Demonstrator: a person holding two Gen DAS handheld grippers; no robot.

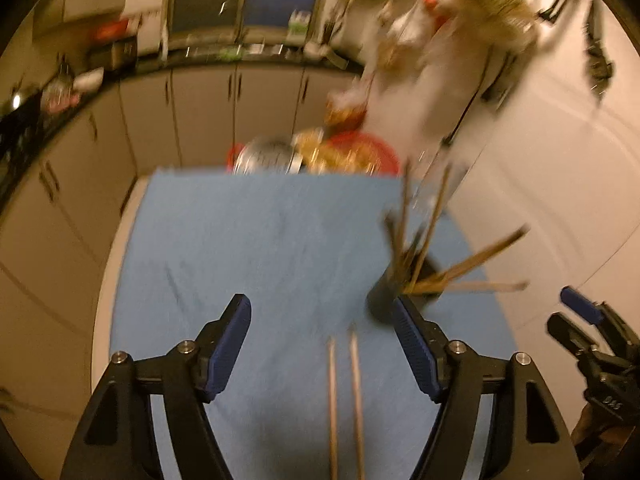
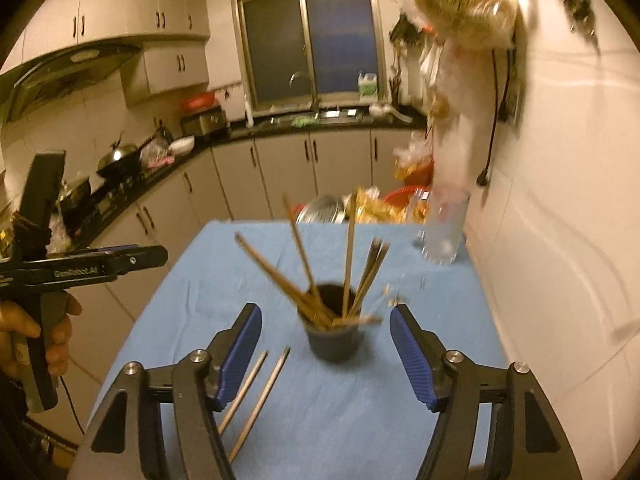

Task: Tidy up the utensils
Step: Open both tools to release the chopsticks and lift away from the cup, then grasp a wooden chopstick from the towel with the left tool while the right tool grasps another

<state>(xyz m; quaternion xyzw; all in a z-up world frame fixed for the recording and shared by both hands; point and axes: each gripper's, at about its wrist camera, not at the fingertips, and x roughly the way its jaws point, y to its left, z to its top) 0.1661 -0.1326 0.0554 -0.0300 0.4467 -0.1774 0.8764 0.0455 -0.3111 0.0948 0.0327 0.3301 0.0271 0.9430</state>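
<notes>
Two chopsticks point(image 1: 344, 404) run off the frame's bottom edge, blurred like the cup point(image 1: 394, 296).

black hand-held gripper point(image 2: 326, 356), ribbed blue pads point(image 2: 412, 360)

A blue cloth point(image 2: 192, 320) covers the bench. Directly ahead of the right tool point(image 2: 326, 350) stands a dark cup point(image 2: 334, 340) of chopsticks; two loose chopsticks point(image 2: 260, 388) lie beside its left finger, a clear bottle point(image 2: 444, 228) farther ahead.
</notes>
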